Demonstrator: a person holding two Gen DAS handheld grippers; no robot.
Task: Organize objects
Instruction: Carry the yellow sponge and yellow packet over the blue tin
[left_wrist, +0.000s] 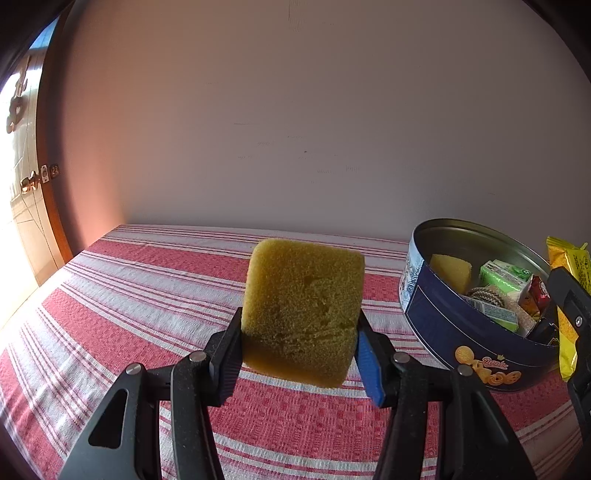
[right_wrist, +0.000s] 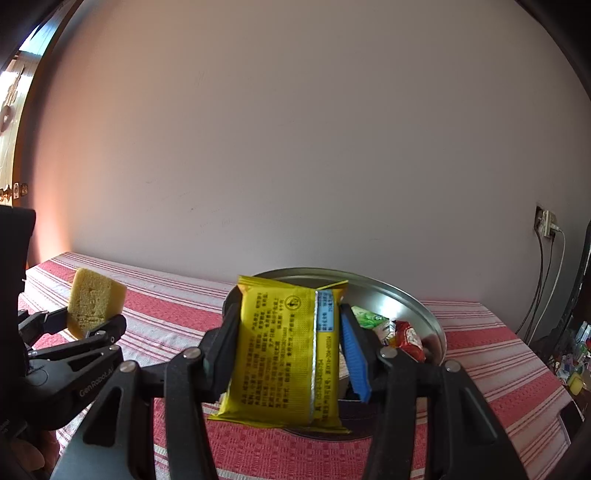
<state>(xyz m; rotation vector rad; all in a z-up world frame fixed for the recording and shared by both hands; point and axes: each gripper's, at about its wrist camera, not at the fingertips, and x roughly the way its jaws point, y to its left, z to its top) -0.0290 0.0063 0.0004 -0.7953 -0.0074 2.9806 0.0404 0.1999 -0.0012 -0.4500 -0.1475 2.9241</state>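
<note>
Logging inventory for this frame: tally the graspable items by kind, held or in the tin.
Yellow sponges: 2, one in the left gripper (sponge), one in the cookie tin
Yellow snack packet: 1, in the right gripper
Green cartons: 2
Red wrapped snack: 1
Cookie tin: 1
Total: 7 clearly visible; more tin contents are hidden.

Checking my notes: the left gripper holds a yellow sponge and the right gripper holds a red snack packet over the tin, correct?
Not quite: the right wrist view shows the right gripper holding a yellow packet, not red. The rest stands.
</note>
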